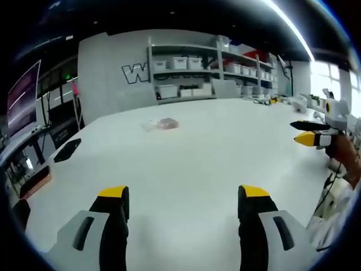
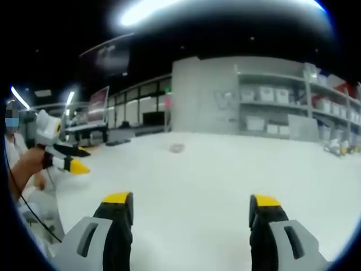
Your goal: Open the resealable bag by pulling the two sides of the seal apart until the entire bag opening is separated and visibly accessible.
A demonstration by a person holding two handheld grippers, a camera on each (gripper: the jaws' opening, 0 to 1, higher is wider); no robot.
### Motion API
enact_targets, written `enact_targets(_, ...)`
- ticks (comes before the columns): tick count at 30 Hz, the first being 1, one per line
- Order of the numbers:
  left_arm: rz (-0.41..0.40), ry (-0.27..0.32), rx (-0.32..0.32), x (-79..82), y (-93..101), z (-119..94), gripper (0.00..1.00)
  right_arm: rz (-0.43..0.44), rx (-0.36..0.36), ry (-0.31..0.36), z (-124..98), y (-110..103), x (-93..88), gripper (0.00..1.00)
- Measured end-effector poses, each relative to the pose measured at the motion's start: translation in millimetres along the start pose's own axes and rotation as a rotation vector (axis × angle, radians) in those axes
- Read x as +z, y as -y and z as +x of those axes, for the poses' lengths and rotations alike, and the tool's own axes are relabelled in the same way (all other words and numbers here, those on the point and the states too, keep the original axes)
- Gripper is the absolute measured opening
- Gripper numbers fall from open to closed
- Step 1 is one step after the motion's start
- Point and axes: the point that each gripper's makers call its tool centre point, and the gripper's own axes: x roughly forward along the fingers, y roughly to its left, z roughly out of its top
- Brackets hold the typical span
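Bag (image 1: pixel 162 123) mid-table, well apart from tongs (image 1: pixel 184 199)

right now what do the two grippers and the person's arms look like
The left gripper and the right gripper match: black jaws capped with yellow tips, set in light grey housings with dark slots. Seen from across the table, the right gripper has a white body. The person wears a white sleeve, with a thin black cable hanging beside it.

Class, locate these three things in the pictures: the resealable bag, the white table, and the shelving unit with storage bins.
resealable bag (image 1: pixel 162 123), left gripper view, on its pinkish middle.
white table (image 1: pixel 186 164), left gripper view, on a bare stretch of tabletop.
shelving unit (image 1: pixel 186 72), left gripper view, on a shelf carrying white bins.
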Motion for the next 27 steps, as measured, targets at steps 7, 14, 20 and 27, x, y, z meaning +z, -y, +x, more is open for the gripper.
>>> enact_targets(7,-0.002,-0.002,-0.002,-1.2,-1.0,0.9,0.78,-0.010,0.006,0.003,4.0,-2.8,3.8,0.84)
enact_targets(14,-0.004,0.001,-0.003,-0.8,-1.7,0.1,0.78,-0.018,0.007,0.004,6.8,-3.8,6.7,0.84)
enact_targets(20,-0.005,0.004,-0.001,0.2,-2.2,-0.8,0.78,-0.025,0.010,0.008,9.2,-4.6,10.2,0.84)
enact_targets(27,0.000,0.005,-0.005,1.2,-0.3,-1.1,0.78,-0.027,0.014,0.012,11.6,-5.2,12.8,0.84)
